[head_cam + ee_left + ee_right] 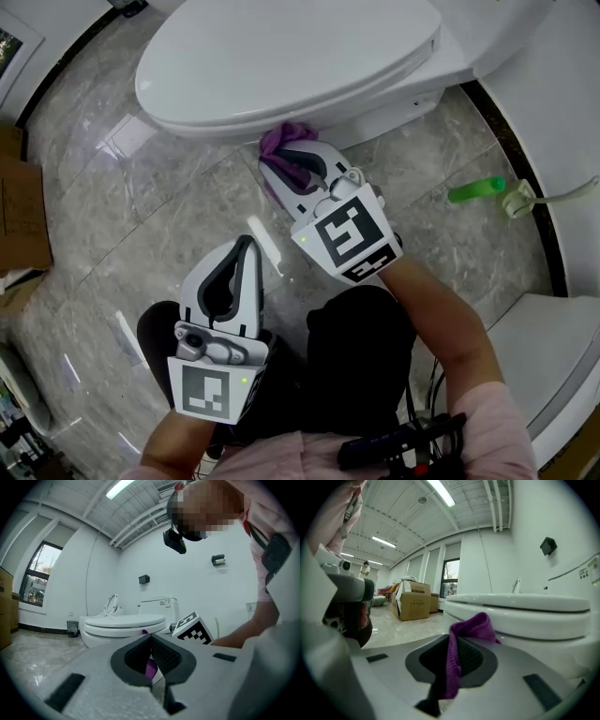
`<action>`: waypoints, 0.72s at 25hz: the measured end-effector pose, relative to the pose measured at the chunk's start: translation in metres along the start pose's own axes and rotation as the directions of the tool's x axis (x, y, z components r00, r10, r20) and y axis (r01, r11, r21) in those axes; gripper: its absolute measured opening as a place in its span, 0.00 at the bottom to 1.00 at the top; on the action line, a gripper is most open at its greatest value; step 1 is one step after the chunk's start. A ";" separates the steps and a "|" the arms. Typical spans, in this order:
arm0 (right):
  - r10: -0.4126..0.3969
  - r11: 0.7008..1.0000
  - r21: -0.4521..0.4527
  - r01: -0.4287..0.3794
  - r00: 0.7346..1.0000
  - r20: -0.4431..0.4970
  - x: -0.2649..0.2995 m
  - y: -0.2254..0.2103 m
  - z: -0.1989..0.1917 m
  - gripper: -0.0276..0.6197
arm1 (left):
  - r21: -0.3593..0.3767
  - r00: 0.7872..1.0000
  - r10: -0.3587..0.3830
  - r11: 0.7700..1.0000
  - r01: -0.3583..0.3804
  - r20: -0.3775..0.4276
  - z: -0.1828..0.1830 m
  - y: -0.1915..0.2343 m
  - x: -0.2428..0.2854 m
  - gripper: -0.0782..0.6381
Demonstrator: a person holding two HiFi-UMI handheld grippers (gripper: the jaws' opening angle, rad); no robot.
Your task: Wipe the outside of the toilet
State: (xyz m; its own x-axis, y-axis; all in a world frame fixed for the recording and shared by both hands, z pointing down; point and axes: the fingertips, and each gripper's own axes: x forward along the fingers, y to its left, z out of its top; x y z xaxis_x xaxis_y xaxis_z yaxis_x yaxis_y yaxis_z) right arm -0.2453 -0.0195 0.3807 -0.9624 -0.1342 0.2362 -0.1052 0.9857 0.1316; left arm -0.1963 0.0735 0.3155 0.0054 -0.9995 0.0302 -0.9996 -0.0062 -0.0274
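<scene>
A white toilet (281, 56) with its lid down fills the top of the head view. My right gripper (292, 159) is shut on a purple cloth (286, 142), which is held at the underside of the bowl's near edge. In the right gripper view the purple cloth (461, 644) hangs pinched between the jaws, with the toilet bowl (525, 616) just ahead. My left gripper (246, 246) hangs lower left over the floor, shut with nothing in it. The left gripper view shows the toilet (124, 625) farther off and the right gripper's marker cube (193, 630).
A green bottle (476, 190) lies on the marble floor right of the toilet, beside a hose fitting (518, 199). A cardboard box (21, 202) stands at the left edge. A white curved fixture (553, 347) sits at the lower right. The person's dark trousers (356, 366) are below.
</scene>
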 end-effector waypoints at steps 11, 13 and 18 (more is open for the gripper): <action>0.223 0.975 -0.043 -0.220 0.972 0.077 0.038 0.067 0.027 0.13 | 0.045 0.992 0.121 0.992 -0.120 -0.041 -0.010 0.035 -0.036 0.12; 0.249 0.968 -0.043 -0.246 0.964 0.092 0.035 0.069 0.028 0.13 | 0.049 0.991 0.128 0.991 -0.125 -0.049 -0.013 0.033 -0.035 0.12; 0.266 0.964 -0.040 -0.263 0.959 0.095 0.026 0.068 0.022 0.13 | 0.059 0.992 0.110 0.993 -0.106 -0.056 -0.013 0.028 -0.030 0.12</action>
State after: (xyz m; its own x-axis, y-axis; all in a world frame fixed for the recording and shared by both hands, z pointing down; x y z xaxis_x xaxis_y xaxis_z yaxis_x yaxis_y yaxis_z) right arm -0.2829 0.0464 0.3742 -0.9750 0.1427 0.1703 0.1617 0.9814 0.1035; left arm -0.2246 0.1034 0.3272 -0.1059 -0.9910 0.0825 -0.9911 0.0985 -0.0892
